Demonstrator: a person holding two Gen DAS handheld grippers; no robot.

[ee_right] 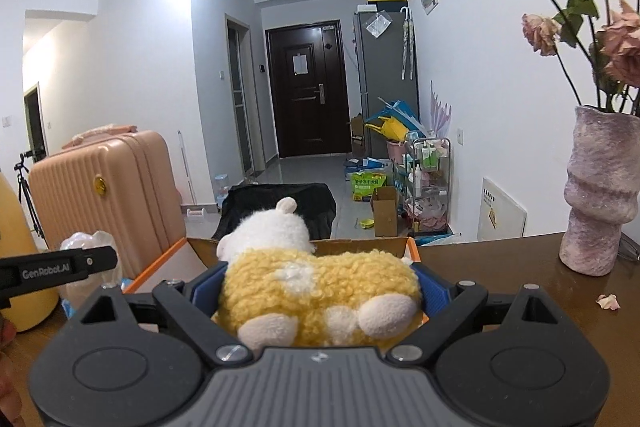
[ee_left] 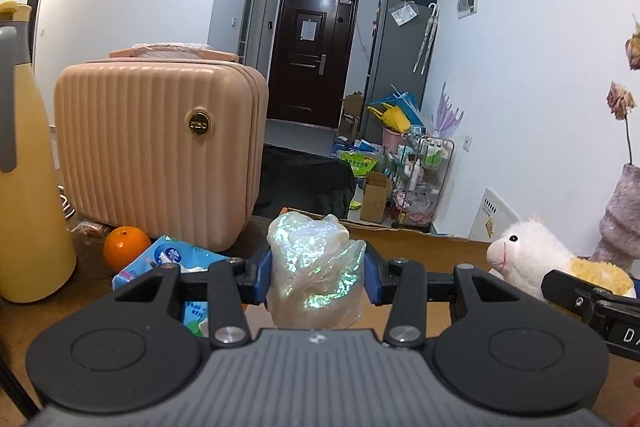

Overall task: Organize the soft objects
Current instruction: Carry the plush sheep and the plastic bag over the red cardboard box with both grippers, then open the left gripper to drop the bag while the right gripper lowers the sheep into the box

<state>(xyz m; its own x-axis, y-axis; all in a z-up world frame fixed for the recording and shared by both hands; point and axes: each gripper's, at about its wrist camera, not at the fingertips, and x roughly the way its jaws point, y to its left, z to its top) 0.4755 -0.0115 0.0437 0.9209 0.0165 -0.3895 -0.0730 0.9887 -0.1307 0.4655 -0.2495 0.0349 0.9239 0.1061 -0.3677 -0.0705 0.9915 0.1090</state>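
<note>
Tabletop: left gripper (ee_right: pixel 60 267) reads "GenRobot.AI".

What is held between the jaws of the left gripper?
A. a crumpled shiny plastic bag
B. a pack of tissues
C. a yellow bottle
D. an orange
A: in the left wrist view, the blue pads of the left gripper press on both sides of the crumpled shiny plastic bag.

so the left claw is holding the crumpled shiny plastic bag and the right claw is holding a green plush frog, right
Not quite. The left claw does grip the crumpled shiny plastic bag, but the right claw holds a yellow and white plush sheep, not a green frog. The right wrist view shows its woolly yellow body between the blue pads.
</note>
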